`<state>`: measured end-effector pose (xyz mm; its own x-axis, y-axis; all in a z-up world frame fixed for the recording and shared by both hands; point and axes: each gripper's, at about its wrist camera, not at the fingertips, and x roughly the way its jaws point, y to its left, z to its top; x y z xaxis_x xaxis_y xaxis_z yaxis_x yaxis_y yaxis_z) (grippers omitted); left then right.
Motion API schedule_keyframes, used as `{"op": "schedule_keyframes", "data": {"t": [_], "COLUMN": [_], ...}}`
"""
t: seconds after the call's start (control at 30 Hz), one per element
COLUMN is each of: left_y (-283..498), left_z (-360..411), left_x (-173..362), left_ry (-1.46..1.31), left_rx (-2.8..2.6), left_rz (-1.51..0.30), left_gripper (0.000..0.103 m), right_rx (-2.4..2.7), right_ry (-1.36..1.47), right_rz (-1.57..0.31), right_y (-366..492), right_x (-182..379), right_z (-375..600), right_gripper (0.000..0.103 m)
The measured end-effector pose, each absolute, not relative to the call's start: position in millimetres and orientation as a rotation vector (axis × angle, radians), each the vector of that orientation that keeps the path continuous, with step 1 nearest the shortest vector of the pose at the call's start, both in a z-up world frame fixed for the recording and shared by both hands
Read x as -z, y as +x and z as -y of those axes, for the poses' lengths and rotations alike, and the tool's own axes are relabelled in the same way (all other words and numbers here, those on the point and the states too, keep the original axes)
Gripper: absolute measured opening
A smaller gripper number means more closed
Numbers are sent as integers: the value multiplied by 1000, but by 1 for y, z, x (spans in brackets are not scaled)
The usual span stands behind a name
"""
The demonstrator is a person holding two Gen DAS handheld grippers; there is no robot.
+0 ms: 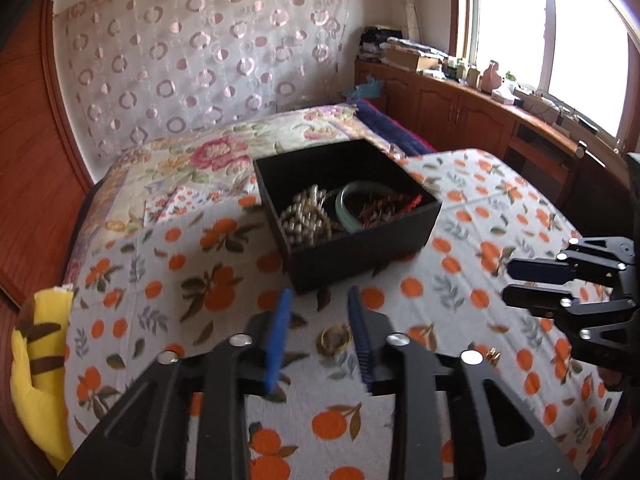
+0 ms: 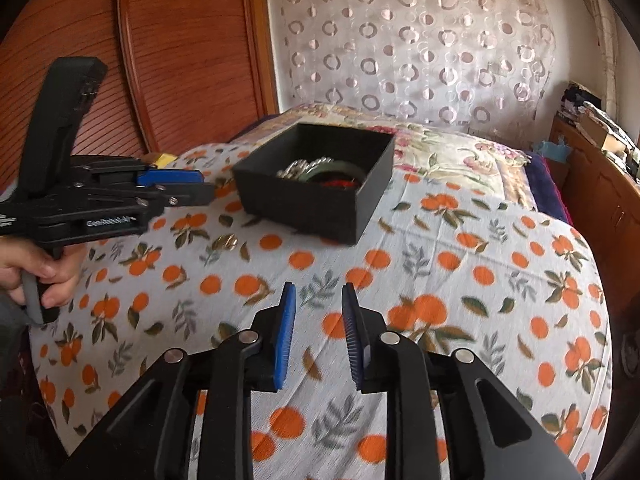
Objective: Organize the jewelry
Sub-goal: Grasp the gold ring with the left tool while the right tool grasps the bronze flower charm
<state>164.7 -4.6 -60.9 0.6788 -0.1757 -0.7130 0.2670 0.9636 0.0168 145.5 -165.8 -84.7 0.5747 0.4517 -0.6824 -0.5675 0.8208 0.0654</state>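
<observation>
A black open box (image 1: pixel 362 256) stands on the orange-print cloth (image 1: pixel 160 280) and holds a pale bead strand (image 1: pixel 304 216), a green bangle (image 1: pixel 352 208) and red pieces (image 1: pixel 396 204). It also shows in the right wrist view (image 2: pixel 304 204). A gold-coloured ring of chain (image 1: pixel 334 338) lies on the cloth just below my open, empty left gripper (image 1: pixel 320 300); it shows in the right wrist view (image 2: pixel 225 242) too. A small gold piece (image 1: pixel 493 354) lies to the right. My right gripper (image 2: pixel 319 294) is open and empty over the cloth, and shows at the right edge of the left wrist view (image 1: pixel 508 282).
A yellow striped soft toy (image 1: pixel 36 360) lies at the cloth's left edge. A floral bedspread (image 1: pixel 224 152) lies behind the box. Wooden cabinets (image 1: pixel 460 108) with clutter run under the window at the right. A wooden wardrobe door (image 2: pixel 180 52) stands at the left.
</observation>
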Motion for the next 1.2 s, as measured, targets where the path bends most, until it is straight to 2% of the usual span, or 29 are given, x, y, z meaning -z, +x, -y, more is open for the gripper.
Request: {"op": "schedule_keyframes", "data": {"t": [0.23, 0.27, 0.33, 0.47, 0.6, 0.63, 0.7, 0.77, 1.13, 1.2], "left_y": [165, 165, 164, 166, 168, 168, 169, 170, 170, 171], "left_z": [1, 1, 1, 3, 2, 2, 0, 0, 6, 11], "left_x": [86, 88, 91, 98, 104, 104, 105, 106, 106, 104], "left_ry": [135, 135, 137, 148, 151, 149, 145, 141, 153, 157], "left_rx": [244, 247, 252, 253, 243, 243, 241, 247, 259, 280], "left_rz": [-852, -856, -861, -875, -891, -893, -900, -910, -914, -912], "left_gripper": [53, 57, 65, 79, 85, 86, 92, 95, 95, 91], "right_rx": [-677, -686, -701, -704, -686, -683, -677, -668, -659, -661], "right_ry": [-210, -219, -225, -257, -314, -322, -345, -347, -330, -325], "right_rz": [-790, -797, -807, -835, -848, -849, -839, -840, -838, -839], "right_y": [125, 122, 119, 117, 118, 118, 118, 120, 123, 124], "right_x": [93, 95, 98, 107, 111, 112, 112, 112, 113, 113], "right_z": [150, 148, 146, 140, 134, 133, 132, 134, 139, 140], "right_gripper": [27, 28, 37, 37, 37, 37, 19, 17, 17, 17]}}
